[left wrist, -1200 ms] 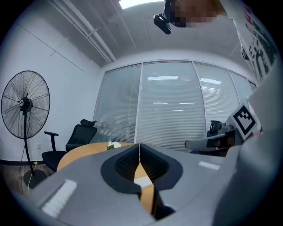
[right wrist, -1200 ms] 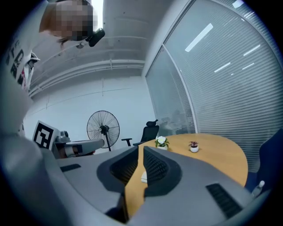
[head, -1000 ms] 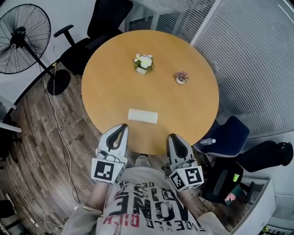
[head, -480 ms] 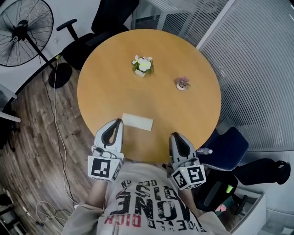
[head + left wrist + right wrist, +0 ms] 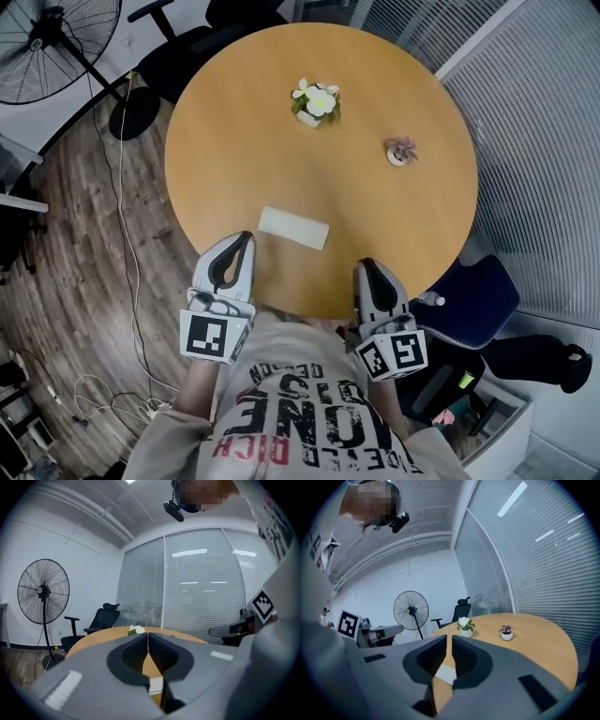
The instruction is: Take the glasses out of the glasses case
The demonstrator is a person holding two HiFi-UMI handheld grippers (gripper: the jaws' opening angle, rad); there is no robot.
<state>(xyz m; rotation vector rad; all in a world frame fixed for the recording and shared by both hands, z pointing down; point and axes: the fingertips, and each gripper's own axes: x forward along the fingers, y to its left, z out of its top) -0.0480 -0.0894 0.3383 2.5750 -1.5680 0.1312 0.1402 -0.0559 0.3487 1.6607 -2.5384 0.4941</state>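
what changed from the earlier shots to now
The left gripper and right gripper edged slightly forward over the table edge, toward the glasses case. Nothing was gripped or released. Both jaws stayed shut and empty, and the case stayed closed in place.

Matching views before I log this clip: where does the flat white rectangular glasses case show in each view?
Head view: flat white rectangular glasses case on the round wooden table, close to its near edge.
Left gripper view: low centre, a white patch seen through the gap below the closed jaw tips.
Right gripper view: low centre, same way.
Shared landmark: white-flowered potted plant, in all three.
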